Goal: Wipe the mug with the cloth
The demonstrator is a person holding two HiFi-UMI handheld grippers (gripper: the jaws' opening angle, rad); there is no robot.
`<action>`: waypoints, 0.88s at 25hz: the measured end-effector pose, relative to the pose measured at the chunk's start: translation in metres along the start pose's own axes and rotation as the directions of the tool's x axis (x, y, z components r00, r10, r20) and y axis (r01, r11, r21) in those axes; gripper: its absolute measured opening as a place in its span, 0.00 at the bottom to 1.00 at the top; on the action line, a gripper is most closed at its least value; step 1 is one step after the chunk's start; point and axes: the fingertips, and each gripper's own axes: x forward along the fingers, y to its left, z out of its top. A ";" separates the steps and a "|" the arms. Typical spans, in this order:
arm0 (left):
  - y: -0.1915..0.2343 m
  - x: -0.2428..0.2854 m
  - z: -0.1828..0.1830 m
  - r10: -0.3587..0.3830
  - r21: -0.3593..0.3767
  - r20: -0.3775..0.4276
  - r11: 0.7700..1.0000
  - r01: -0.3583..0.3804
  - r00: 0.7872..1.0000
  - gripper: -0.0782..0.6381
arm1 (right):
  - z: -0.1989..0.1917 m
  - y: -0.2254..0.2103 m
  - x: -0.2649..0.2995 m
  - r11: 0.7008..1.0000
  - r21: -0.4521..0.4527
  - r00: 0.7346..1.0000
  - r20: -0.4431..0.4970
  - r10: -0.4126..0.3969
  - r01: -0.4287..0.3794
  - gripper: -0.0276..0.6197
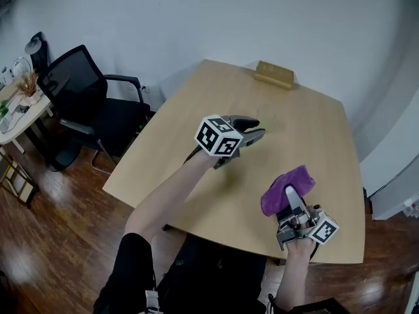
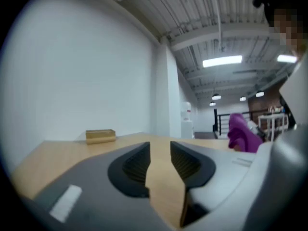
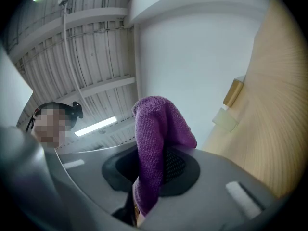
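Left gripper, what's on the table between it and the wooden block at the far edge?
Nothing: the table between the left gripper and the wooden block is bare, as the head view shows.

A light wooden table (image 1: 196,110) with rounded corners stands against a plain white wall (image 1: 196,18). A tan rectangular block (image 1: 275,74) lies at its far edge, near the wall. The floor (image 1: 46,241) is dark, glossy wood planking. A black mesh-back office chair (image 1: 78,90) with armrests stands left of the table. Beyond it, a pale side table (image 1: 23,113) carries small clutter. Overhead, a ribbed white ceiling (image 2: 202,13) with exposed beams carries lit strip lights (image 2: 222,60). A white column (image 2: 166,90) rises behind the table.
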 end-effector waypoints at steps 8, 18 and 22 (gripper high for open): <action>0.067 0.072 -0.035 0.145 0.496 -0.341 0.867 0.048 0.929 0.37 | -0.004 -0.021 -0.003 0.999 -0.037 0.999 -0.013 -0.034 0.033 0.13; 0.082 0.112 -0.086 0.206 0.613 -0.638 0.719 0.327 0.742 0.29 | -0.005 -0.032 -0.008 0.995 -0.058 0.996 -0.020 -0.086 0.084 0.13; 0.086 0.100 -0.084 0.184 0.572 -0.586 0.783 0.243 0.789 0.18 | -0.002 -0.032 -0.006 0.994 -0.068 0.996 -0.014 -0.087 0.086 0.13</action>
